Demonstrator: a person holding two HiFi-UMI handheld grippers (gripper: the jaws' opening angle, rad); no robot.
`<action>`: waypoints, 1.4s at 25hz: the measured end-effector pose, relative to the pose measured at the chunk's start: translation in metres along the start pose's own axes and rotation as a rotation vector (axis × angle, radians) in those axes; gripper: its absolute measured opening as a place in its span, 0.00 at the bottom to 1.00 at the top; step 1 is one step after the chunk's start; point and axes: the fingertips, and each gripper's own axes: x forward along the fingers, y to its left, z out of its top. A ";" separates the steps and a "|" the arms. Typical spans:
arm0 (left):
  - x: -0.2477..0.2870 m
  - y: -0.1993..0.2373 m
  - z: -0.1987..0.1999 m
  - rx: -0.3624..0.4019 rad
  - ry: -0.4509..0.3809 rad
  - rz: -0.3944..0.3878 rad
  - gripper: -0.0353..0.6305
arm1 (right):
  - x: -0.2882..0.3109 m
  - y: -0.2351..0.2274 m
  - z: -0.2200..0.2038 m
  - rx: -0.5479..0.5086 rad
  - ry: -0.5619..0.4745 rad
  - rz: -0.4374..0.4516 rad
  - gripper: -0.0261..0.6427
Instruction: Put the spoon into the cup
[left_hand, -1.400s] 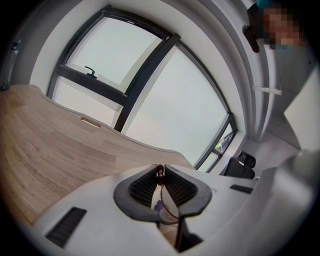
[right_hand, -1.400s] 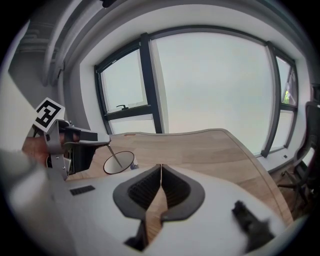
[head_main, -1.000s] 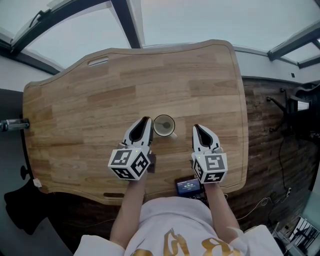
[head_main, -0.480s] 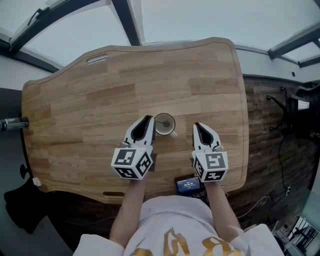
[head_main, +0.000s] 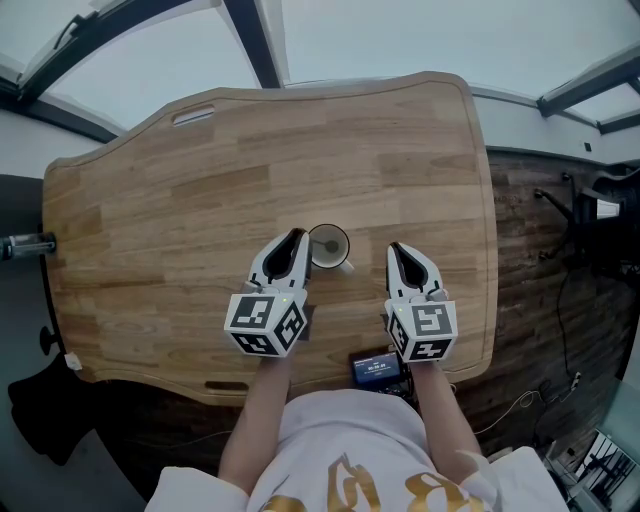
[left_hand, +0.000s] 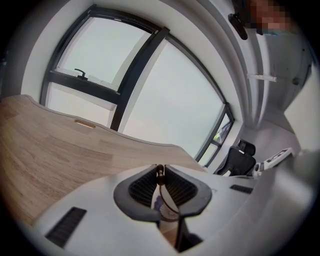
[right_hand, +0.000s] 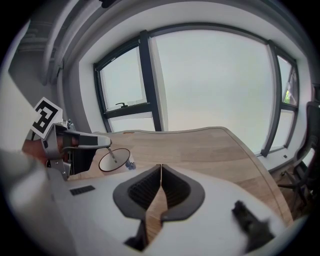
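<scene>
A small white cup (head_main: 328, 248) stands on the wooden table (head_main: 200, 200), a little in from its front edge. The spoon (head_main: 330, 244) has its bowl inside the cup. My left gripper (head_main: 296, 241) sits just left of the cup, shut on the spoon's thin handle (left_hand: 160, 174). In the right gripper view the left gripper (right_hand: 102, 142) holds the spoon (right_hand: 113, 156) slanting down into the cup (right_hand: 114, 160). My right gripper (head_main: 395, 251) hovers right of the cup, apart from it. Its jaws are shut with nothing between them (right_hand: 161, 167).
A small device with a blue screen (head_main: 376, 371) lies at the table's front edge between my arms. The table has a slot handle (head_main: 195, 121) at its far left. Windows run behind it, and an office chair (left_hand: 241, 154) stands to the right.
Almost nothing differs: both grippers have drifted very slightly toward me, and the cup and spoon stay put.
</scene>
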 end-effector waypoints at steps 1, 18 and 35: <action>0.000 0.000 0.000 0.004 0.000 0.001 0.14 | 0.000 0.000 0.000 0.000 0.000 0.000 0.09; -0.001 -0.001 0.005 0.038 -0.043 0.030 0.14 | -0.002 -0.004 0.000 0.004 -0.005 0.001 0.09; -0.024 -0.010 0.025 0.083 -0.114 0.052 0.14 | -0.027 0.002 0.012 -0.014 -0.056 -0.007 0.09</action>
